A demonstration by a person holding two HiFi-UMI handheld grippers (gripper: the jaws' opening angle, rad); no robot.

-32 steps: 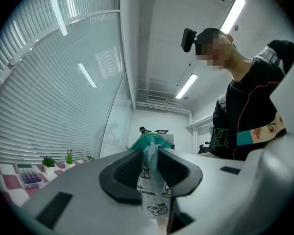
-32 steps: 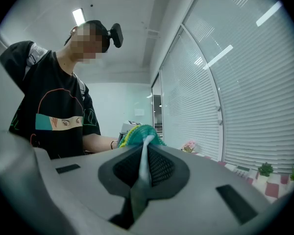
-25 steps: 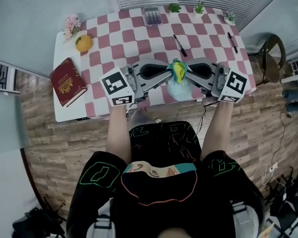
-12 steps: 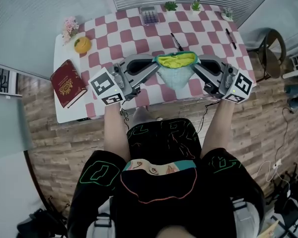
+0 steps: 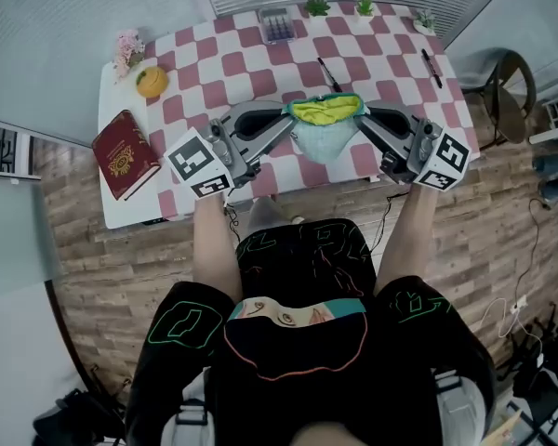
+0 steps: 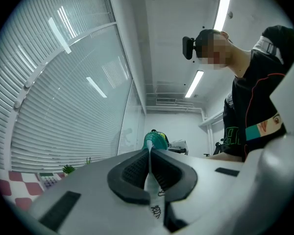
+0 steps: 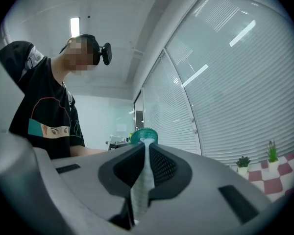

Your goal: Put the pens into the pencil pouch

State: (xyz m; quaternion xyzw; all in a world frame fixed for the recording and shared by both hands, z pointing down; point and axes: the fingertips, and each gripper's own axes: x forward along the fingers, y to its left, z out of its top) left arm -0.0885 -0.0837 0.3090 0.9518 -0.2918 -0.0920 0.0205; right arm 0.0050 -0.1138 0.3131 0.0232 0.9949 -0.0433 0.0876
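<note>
No text is legible, not even on the red book (image 5: 126, 153).

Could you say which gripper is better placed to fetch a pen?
Right, probably. The left gripper and right gripper clamp the pouch, but one pen lies past the right one; the other pen sits behind the pouch's middle.

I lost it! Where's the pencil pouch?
In the head view, the pencil pouch is held open over the table's near edge, between the left hand-held gripper and the right hand-held gripper.
</note>
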